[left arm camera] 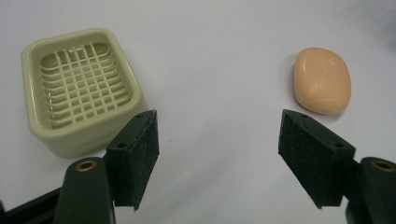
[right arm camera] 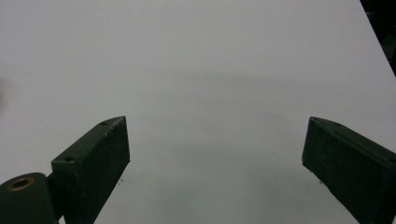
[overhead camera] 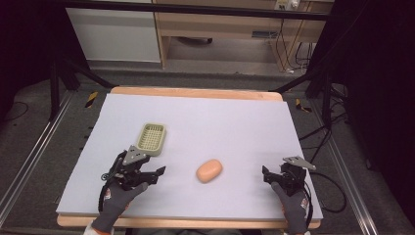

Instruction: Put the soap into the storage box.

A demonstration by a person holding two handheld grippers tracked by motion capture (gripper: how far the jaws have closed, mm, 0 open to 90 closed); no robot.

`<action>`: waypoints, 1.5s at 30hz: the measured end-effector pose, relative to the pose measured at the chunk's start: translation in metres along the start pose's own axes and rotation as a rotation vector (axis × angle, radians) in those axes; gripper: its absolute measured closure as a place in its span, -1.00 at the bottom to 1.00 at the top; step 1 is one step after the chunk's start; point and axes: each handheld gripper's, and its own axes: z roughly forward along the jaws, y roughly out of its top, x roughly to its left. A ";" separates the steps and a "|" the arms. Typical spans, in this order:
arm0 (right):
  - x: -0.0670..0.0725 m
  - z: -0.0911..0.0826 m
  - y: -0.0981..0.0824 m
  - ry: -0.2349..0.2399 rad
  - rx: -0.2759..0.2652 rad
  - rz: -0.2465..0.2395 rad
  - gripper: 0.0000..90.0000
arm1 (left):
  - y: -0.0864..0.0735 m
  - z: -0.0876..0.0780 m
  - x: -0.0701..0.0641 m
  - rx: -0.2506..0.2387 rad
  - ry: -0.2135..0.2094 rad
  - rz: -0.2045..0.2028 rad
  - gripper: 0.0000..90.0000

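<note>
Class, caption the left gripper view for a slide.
Open left gripper faces an empty soap dish and a bar of soap.

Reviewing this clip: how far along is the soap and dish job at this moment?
Nothing looks done yet. The soap bar lies bare on the table, apart from the empty soap dish. Nothing is in hand: the left gripper and right gripper both sit open near the front edge. If the soap belongs in the dish, picking and placing all remain.

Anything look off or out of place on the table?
Only one thing: the soap bar lies bare on the white mat, apart from the empty green soap dish. The dish sits flat and upright, turned slightly askew to the table edges. Nothing spilled or damaged. Both the left gripper and right gripper are open.
</note>
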 end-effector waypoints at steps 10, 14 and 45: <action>0.000 -0.001 0.001 0.002 -0.009 0.004 -0.83 | 0.018 0.007 -0.011 0.003 -0.029 0.033 -0.39; 0.000 -0.001 0.001 0.003 -0.010 0.002 -0.83 | 0.024 0.010 -0.017 0.004 -0.041 0.046 -0.39; 0.001 0.001 0.001 0.012 0.003 -0.009 -0.83 | 0.050 0.052 -0.054 0.063 -0.104 0.093 -0.42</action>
